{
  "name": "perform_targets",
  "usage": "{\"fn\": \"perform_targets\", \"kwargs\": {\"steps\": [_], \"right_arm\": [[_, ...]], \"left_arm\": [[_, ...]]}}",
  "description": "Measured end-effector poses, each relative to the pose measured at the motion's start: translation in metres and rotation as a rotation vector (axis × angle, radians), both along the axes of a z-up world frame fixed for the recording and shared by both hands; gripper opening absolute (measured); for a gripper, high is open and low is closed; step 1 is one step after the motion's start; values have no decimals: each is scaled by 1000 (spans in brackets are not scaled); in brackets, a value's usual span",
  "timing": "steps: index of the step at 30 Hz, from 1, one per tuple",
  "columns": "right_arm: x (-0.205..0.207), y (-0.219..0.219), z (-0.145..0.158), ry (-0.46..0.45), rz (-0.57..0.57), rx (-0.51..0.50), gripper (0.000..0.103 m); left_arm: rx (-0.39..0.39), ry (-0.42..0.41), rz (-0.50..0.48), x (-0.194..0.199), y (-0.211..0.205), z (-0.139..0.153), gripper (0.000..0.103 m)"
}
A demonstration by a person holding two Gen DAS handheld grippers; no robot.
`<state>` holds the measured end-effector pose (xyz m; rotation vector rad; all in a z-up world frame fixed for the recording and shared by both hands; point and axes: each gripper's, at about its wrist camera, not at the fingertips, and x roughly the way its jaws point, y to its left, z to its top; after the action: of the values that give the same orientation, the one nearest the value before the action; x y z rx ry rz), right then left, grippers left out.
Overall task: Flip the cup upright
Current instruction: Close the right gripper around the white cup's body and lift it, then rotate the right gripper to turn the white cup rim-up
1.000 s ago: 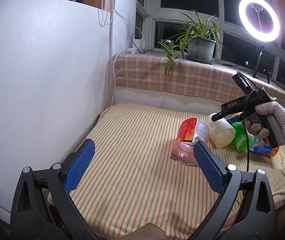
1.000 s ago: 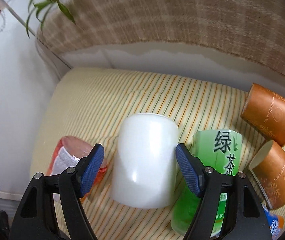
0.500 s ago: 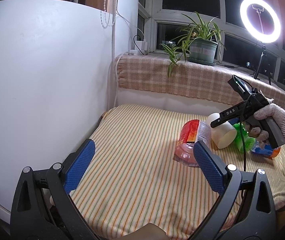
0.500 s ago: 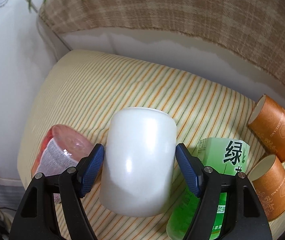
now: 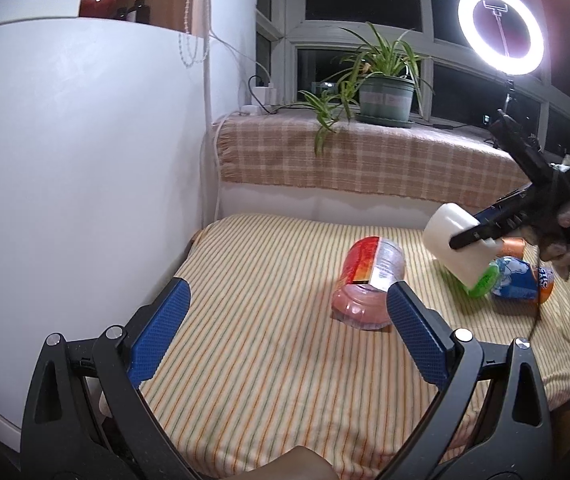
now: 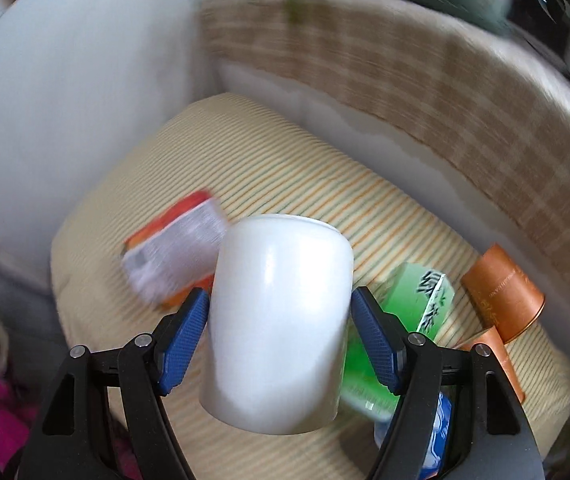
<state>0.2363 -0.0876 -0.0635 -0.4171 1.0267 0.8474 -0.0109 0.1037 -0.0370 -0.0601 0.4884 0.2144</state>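
— What have the right gripper's (image 6: 279, 322) blue-padded fingers (image 6: 377, 346) got?

— A plain white cylindrical cup (image 6: 279, 320), pinched across its sides. It's lifted clear of the yellow striped cushion (image 5: 253, 320), tilted, one end aimed away toward the window side.

— And the other hand?

— The left gripper (image 5: 287, 328) hangs low at the near edge, fingers (image 5: 161, 330) spread wide around nothing.

— What's lying under the cup?

— A green bottle with Chinese lettering (image 6: 413, 312) right beneath, a blue-labelled bottle (image 5: 519, 280) beside that, and two brown paper cups (image 6: 503, 298) on their sides further right. Nearer the middle stands a pink plastic jar with a red-and-white label (image 5: 369, 280).

— Behind?

— A checked blanket (image 5: 365, 160) draped over the sill, a potted spider plant (image 5: 385, 92) on top, and a glowing ring light (image 5: 501, 30).
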Motion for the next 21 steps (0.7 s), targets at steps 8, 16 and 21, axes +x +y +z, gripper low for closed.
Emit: {"fn": "perform_targets", "kwargs": {"steps": [8,16,21], "right_arm": [[-75,6,-25,-28,362,-144,73],[-96,13,-53,-3,416,-208,73],[-92,15,-58,58,389,-189,74]], "left_arm": [[8,17,-47,0,-17,0,101],[-43,75,-155,1,-22,0,101],[-123,118,-285,7,-23,-1,101]]}}
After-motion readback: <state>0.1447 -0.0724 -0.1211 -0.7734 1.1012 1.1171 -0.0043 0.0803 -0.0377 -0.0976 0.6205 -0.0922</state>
